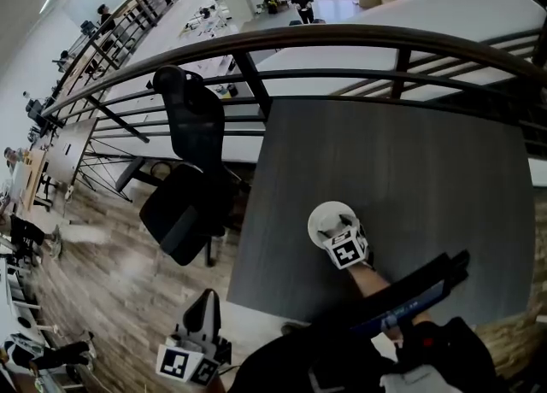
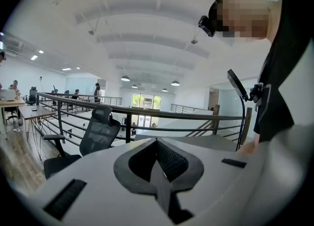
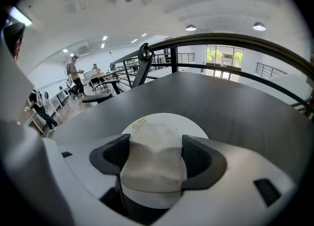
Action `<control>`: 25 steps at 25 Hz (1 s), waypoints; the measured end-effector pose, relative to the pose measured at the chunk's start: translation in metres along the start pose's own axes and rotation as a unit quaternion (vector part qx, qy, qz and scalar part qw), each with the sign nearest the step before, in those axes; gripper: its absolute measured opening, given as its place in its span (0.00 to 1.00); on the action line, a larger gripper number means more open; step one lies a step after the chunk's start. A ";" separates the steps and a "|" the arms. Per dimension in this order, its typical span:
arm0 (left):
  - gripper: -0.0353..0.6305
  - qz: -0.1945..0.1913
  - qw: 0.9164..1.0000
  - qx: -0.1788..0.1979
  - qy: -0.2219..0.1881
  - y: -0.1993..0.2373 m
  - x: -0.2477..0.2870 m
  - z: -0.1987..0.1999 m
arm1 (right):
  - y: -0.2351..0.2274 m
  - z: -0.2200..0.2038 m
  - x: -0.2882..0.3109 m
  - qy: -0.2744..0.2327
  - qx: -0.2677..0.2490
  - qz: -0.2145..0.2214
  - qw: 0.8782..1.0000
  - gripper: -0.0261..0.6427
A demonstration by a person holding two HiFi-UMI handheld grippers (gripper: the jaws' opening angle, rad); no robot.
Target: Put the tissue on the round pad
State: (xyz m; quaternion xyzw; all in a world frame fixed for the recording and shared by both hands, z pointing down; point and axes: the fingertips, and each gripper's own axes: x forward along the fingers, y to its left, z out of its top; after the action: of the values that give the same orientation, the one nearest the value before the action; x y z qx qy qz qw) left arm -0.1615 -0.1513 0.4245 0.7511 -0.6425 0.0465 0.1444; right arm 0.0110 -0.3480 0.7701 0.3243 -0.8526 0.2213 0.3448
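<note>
A white tissue pack [image 3: 154, 163] sits between the jaws of my right gripper [image 3: 156, 155], which is shut on it. Directly beneath and beyond it lies the round white pad [image 3: 169, 121] on the dark grey table [image 3: 235, 107]. In the head view the right gripper [image 1: 338, 233] reaches over the round pad [image 1: 318, 216] near the table's front; whether the tissue touches the pad I cannot tell. My left gripper [image 1: 198, 331] hangs off the table at the lower left. In its own view the left gripper [image 2: 158, 165] is shut with nothing held.
A black office chair [image 1: 192, 186] stands left of the table [image 1: 402, 152]. A dark metal railing [image 1: 342, 37] curves behind the table's far edge. The person's dark clothing and a clipped device [image 1: 410, 297] fill the bottom of the head view.
</note>
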 end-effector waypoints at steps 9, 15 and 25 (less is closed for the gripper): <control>0.06 0.002 1.000 0.002 0.006 0.004 0.006 -0.003 | -0.004 -0.003 0.016 0.016 -0.050 -0.014 0.998 0.53; 0.06 0.010 1.000 0.010 0.018 0.009 -0.001 -0.015 | -0.002 -0.009 0.018 0.034 -0.065 -0.012 0.997 0.53; 0.06 0.007 1.000 0.011 0.012 0.011 -0.002 -0.015 | -0.001 -0.010 0.021 0.037 -0.069 0.001 0.997 0.54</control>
State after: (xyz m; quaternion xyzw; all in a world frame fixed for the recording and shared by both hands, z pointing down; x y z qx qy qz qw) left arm -0.1709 -0.1463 0.4403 0.7478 -0.6451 0.0639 0.1432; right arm 0.0048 -0.3510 0.7918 0.2905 -0.8527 0.1743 0.3976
